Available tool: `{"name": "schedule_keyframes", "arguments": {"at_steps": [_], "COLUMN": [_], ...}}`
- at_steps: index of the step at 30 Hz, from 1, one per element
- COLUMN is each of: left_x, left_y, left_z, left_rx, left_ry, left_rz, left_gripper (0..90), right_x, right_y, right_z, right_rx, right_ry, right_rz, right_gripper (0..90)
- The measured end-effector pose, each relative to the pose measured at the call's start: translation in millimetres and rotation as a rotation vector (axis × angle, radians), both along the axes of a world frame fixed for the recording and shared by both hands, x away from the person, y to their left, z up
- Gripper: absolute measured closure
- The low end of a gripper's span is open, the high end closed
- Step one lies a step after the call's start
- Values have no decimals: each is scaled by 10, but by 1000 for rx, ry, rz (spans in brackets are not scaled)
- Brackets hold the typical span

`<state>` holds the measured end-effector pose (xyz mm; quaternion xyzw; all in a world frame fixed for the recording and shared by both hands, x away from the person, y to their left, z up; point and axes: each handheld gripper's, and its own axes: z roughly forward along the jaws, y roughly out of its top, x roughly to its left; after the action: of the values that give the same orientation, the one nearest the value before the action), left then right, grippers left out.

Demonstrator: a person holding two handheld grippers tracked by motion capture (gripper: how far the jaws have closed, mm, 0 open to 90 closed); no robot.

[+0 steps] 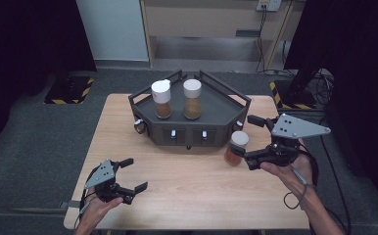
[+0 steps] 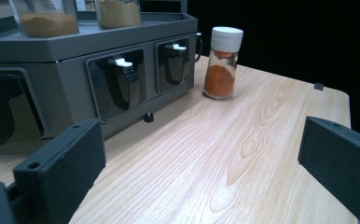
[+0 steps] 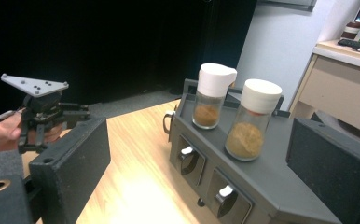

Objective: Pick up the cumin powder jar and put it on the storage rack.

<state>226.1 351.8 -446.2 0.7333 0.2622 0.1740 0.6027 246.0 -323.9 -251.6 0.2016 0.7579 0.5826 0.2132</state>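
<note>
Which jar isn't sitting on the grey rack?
The orange-spice jar. It stands on the table by the right tool; the other two stand on the rack.

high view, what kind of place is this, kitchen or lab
Probably a lab or test room, not a kitchen: a bare wooden table ringed by black curtains, hazard-striped floor plates and loose cables.

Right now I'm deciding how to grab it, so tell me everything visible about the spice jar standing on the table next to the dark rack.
The clear spice jar with a white cap stands upright on the light wooden table, just off the right front corner of the dark grey rack. Orange powder fills roughly its lower half. The cap looks like ribbed plastic and is closed, the body like glass or clear plastic. The right gripper sits open right beside it; whether a jaw touches it cannot be told.
</note>
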Motion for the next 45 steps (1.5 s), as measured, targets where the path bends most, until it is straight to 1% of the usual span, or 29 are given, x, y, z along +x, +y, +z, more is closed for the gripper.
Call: {"name": "schedule_keyframes", "arguments": {"at_steps": [6,15,19,24,29,33,38,45], "left_x": [-1,-3,-5,-3,-5,-6,-6,-7], "left_y": [0,2,4,5,3,4,2,3], "left_z": [2,1,0,-1,2,1,3,3], "left_rx": [1,-1,-3,-3,-1,-2,-1,-1], "left_ry": [0,1,0,0,-2,-2,-2,-2], "left_rz": [1,1,2,0,0,1,0,0], "left_gripper": [0,0,0,0,0,0,0,0], "right_x": [-95,-256,-295,-356,-380,-386,-427,-483], "right_y": [-66,-164,-209,-246,-313,-369,-422,-478], "right_z": [-85,-262,-348,-464,-563,-670,-710,-785], "right_rx": [4,9,17,-3,3,11,20,27], "right_ry": [9,20,31,46,58,81,77,85], "right_rz": [-7,-39,-49,-76,-87,-100,-112,-141], "right_gripper": [69,69,69,68,66,65,65,65]}}
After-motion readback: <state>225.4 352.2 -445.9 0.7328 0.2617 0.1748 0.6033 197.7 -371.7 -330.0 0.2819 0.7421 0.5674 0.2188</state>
